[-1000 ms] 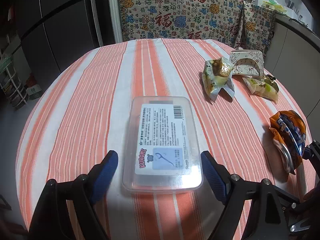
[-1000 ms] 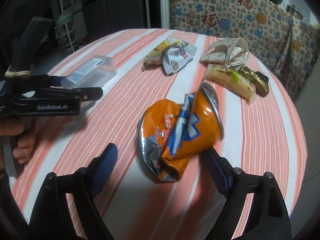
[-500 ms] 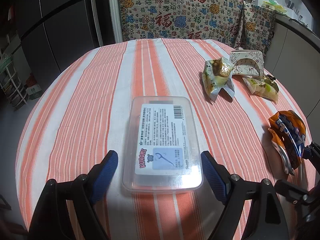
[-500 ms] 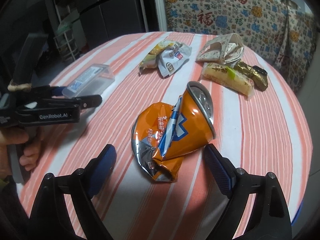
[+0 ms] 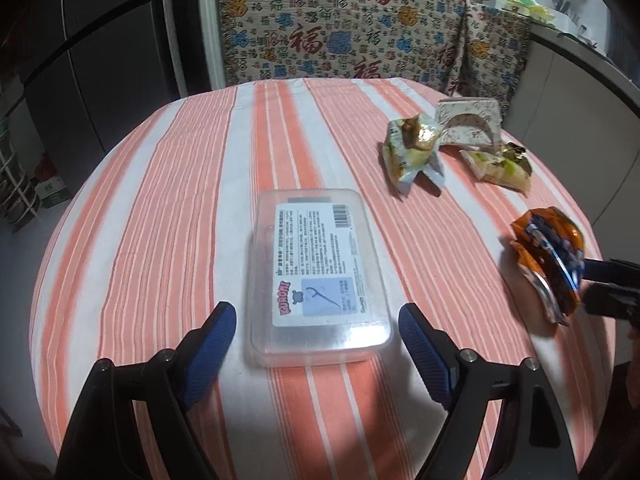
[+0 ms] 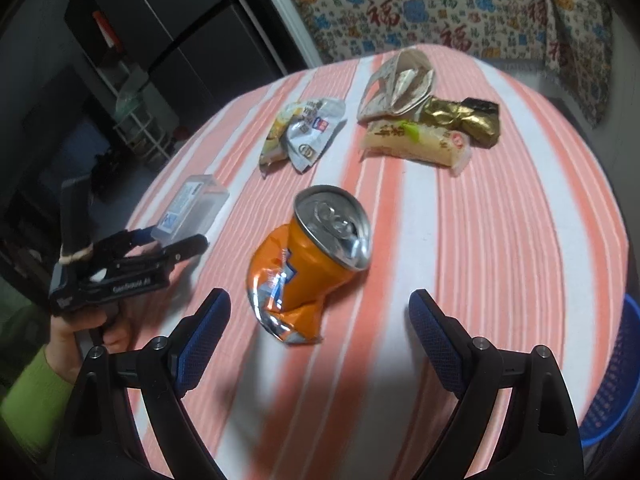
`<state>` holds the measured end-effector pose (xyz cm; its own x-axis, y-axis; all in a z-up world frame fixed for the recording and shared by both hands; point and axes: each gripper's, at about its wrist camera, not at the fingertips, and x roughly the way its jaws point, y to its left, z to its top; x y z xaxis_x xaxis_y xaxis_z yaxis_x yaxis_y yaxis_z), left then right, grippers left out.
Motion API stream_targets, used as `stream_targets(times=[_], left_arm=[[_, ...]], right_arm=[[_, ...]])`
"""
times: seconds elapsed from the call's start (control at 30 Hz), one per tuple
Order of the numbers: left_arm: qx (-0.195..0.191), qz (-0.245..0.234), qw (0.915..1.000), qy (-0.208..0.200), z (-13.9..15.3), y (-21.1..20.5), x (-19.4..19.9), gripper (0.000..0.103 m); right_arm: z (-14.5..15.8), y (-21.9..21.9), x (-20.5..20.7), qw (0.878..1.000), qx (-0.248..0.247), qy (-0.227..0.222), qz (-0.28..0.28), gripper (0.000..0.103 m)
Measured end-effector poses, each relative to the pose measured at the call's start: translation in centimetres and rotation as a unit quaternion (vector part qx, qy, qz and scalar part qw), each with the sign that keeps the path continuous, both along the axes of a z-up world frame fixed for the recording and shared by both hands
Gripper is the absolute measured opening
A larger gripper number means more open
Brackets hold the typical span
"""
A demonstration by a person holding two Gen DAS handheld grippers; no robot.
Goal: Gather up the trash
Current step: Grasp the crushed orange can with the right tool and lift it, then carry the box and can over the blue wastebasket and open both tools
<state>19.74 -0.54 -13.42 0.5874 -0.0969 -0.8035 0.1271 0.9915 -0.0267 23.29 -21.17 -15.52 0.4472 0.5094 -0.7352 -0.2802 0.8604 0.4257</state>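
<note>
A clear plastic floss-pick box (image 5: 316,276) lies on the striped tablecloth (image 5: 168,220). My left gripper (image 5: 316,314) is open, its blue fingertips on either side of the box's near end, a little clear of its walls. A crushed orange can (image 6: 308,264) lies on its side, top end away from me. My right gripper (image 6: 320,300) is open, with the can's crumpled near end between the fingertips and untouched. In the left wrist view the can (image 5: 548,256) is at the right edge beside the right gripper (image 5: 612,280). In the right wrist view the left gripper (image 6: 172,240) is by the box (image 6: 192,204).
Beyond the can lie a silver snack wrapper (image 6: 304,132), a crumpled paper carton (image 6: 396,84), a yellow wrapper (image 6: 416,140) and a gold foil wrapper (image 6: 464,120). A blue basket (image 6: 616,380) stands below the table's right edge. A patterned cloth (image 5: 360,28) hangs behind.
The right gripper has rolled and shifted, so the can now sits centred ahead of its fingertips with its top end pointing away. The left gripper and box have stayed put.
</note>
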Motion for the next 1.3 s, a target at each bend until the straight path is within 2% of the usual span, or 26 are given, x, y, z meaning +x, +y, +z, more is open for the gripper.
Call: stream_targets(times=[0.17, 0.2, 0.23, 0.27, 0.4, 0.5, 0.6, 0.8, 0.9, 1.07, 1.3], left_arm=[[-0.029, -0.013, 0.9995, 0.005, 1.2, 0.3, 1.0, 0.083], [-0.026, -0.016, 0.9995, 0.006, 1.3, 0.1, 1.2, 0.080], [-0.017, -0.018, 0.9997, 0.008, 1.4, -0.1, 1.4, 0.065], [-0.005, -0.021, 0.9997, 0.013, 1.4, -0.4, 1.7, 0.063], [0.007, -0.030, 0.9995, 0.009, 1.5, -1.0, 1.5, 0.062], [-0.010, -0.032, 0.9994, 0.005, 1.7, -1.5, 0.3, 0.062], [-0.024, -0.040, 0.9989, 0.003, 2.0, -2.8, -0.8, 0.062], [-0.050, -0.078, 0.9957, -0.009, 3.4, -7.5, -2.0, 0.062], [-0.065, -0.101, 0.9927, -0.014, 4.3, -10.8, -2.3, 0.062], [-0.099, -0.148, 0.9839, -0.015, 5.6, -17.4, -2.3, 0.062], [-0.124, -0.215, 0.9687, -0.001, 5.7, -28.2, -1.9, 0.062]], right_arm=[[-0.7, 0.3, 3.1, 0.997, 0.040, 0.055, -0.030, 0.087], [-0.8, 0.3, 3.5, 0.996, 0.048, 0.064, -0.036, 0.081], [-0.8, 0.1, 3.8, 0.995, 0.050, 0.070, -0.047, 0.073], [-0.7, -0.1, 3.9, 0.995, 0.044, 0.072, -0.056, 0.051], [0.2, 0.2, 3.0, 0.998, 0.010, 0.049, -0.046, 0.050], [1.2, 0.0, 1.8, 0.999, 0.006, 0.030, -0.042, 0.050], [2.5, -0.3, 0.7, 0.999, -0.020, -0.001, -0.034, 0.050], [4.1, -2.6, -0.2, 0.998, -0.045, -0.029, -0.040, 0.050], [4.9, -5.7, -0.9, 0.996, -0.046, -0.037, -0.061, 0.050], [6.2, -13.2, -2.5, 0.991, -0.057, -0.047, -0.116, 0.050], [5.7, -23.6, -5.1, 0.976, -0.086, -0.032, -0.198, 0.050]])
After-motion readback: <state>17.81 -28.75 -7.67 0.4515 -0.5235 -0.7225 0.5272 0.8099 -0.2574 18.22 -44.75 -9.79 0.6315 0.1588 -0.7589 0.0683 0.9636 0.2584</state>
